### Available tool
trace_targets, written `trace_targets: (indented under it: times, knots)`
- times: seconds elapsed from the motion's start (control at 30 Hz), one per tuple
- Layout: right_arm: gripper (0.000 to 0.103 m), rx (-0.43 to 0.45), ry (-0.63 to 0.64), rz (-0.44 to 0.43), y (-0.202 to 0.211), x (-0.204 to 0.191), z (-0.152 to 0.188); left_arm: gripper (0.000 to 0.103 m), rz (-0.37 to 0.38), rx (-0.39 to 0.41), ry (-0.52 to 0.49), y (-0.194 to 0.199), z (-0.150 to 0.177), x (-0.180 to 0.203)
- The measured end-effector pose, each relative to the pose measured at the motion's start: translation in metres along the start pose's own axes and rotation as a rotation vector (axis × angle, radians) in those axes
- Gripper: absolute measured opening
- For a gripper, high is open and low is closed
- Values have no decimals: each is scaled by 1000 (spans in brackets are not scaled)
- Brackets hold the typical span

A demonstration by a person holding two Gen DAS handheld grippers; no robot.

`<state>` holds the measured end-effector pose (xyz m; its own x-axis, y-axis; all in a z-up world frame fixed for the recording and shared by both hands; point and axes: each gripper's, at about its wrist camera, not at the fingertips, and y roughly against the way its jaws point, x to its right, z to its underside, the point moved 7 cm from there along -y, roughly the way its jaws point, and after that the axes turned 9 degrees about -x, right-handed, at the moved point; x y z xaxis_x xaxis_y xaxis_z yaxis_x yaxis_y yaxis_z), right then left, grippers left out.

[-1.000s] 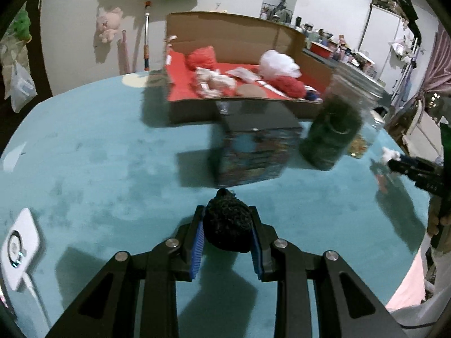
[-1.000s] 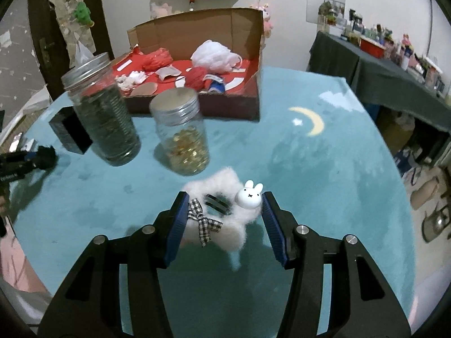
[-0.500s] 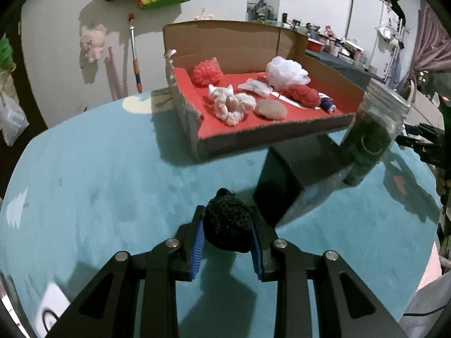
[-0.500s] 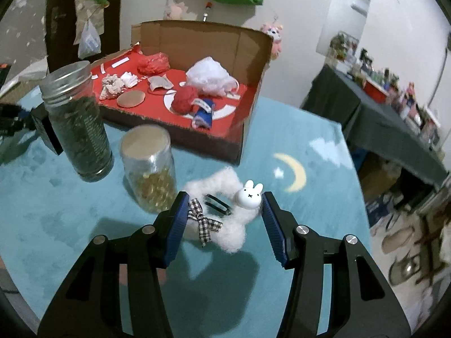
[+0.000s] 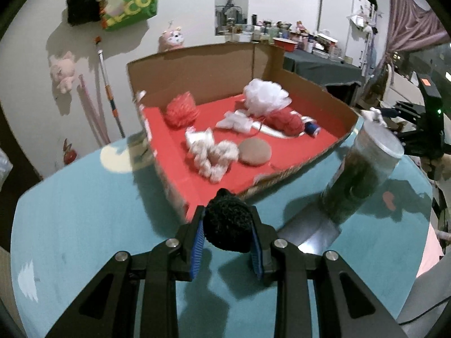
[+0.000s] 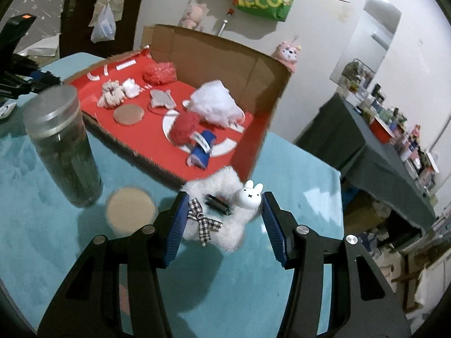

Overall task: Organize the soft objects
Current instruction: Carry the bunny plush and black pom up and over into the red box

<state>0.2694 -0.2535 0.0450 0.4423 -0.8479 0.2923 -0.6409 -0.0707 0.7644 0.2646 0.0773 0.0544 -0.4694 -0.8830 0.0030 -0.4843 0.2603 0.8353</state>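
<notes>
My left gripper [image 5: 227, 229] is shut on a black fuzzy pompom [image 5: 227, 222], held above the teal table just short of the near corner of a cardboard box [image 5: 197, 64] with a red floor. My right gripper [image 6: 222, 217] is shut on a white fluffy hair clip [image 6: 225, 225] with a small rabbit figure and a checked bow, held over the table by the box's near right corner [image 6: 253, 146]. Inside the box lie several soft items: a red mesh puff [image 5: 180, 109], a white puff [image 5: 265, 95], red yarn [image 6: 184, 129], a white scrunchie [image 5: 211, 155] and a round tan pad [image 5: 255, 150].
A tall glass jar of dark contents [image 6: 63, 146] with a metal lid stands left of the right gripper, and a shorter jar [image 6: 129, 208] sits beside it. The same tall jar [image 5: 363, 174] shows at the right in the left wrist view. A dark cluttered side table [image 6: 380, 146] stands beyond the table's edge.
Both grippers have risen and moved closer to the box with their loads still held. The black box and short jar have dropped low or out of the views.
</notes>
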Motion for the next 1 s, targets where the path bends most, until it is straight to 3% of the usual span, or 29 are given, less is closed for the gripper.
trace_targets:
  times: [0.07,0.2,0.4,0.7,1.0]
  knots:
    - [51,5,9,-22,-1,-3,-11,30,20,-2,-25,-2,-17,7]
    - [51,-8,4,-151,-10,-13,-40,30,86,-23,-68,-11,-47,27]
    - [51,-150,-35,-357,-48,-33,-65,30,187,-109,-134,-45,-91,61]
    - [51,-316,-66,-452,-84,-40,-73,30,260,-264,-146,-104,-124,82]
    - [51,-388,-123,-494,-108,-42,-71,30,249,-336,-130,-138,-136,86]
